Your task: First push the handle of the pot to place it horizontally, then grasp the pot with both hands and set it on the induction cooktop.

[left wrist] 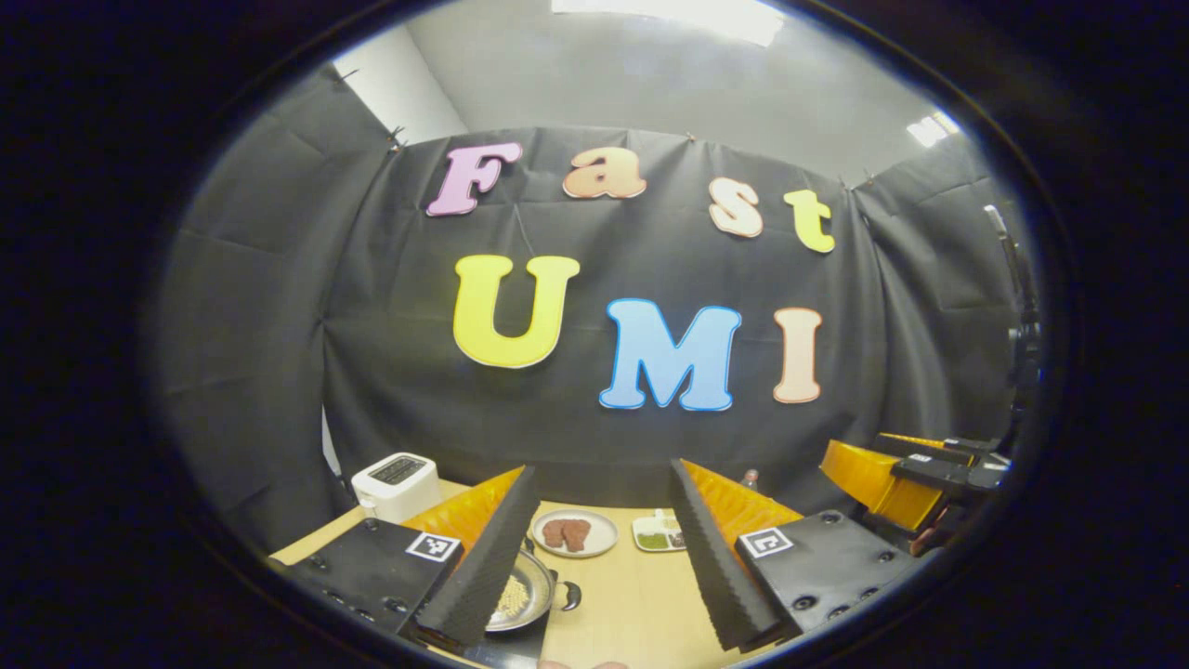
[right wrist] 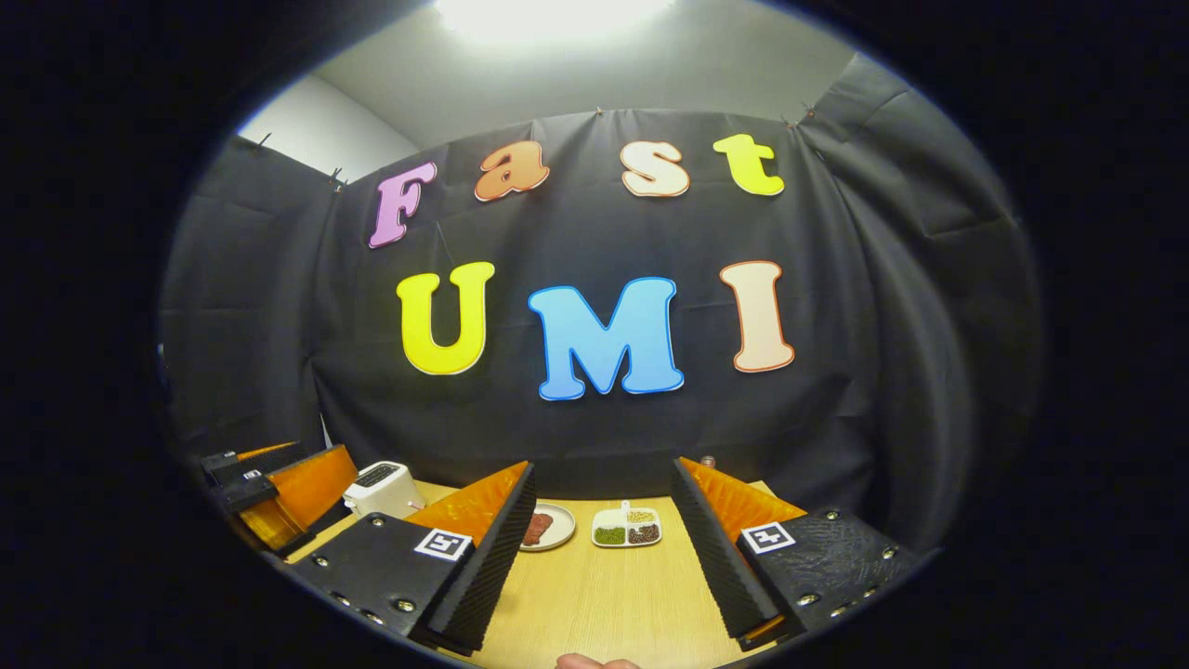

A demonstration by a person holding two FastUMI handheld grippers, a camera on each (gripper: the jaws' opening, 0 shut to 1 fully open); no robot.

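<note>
From my seat, the wooden surface (right wrist: 594, 604) spreads under both tools. The left tool (left wrist: 599, 557) and right tool (right wrist: 599, 548) are both spread wide, gripping nothing. The pot (left wrist: 525, 595) sits near the surface's front edge, partly behind my left tool's finger, beans inside. The toaster (left wrist: 397, 485), meat plate (left wrist: 574, 533) and divided dish (right wrist: 627, 528) line the far edge.

Pale matt wood-grain table (right wrist: 604, 595), shiny metal pot (left wrist: 525, 595) with glossy black handle (left wrist: 569, 595), ribbed matt black foam on orange plastic fingers (left wrist: 488, 557), smooth white plastic toaster (left wrist: 398, 483), glossy white plate (left wrist: 576, 534).
</note>
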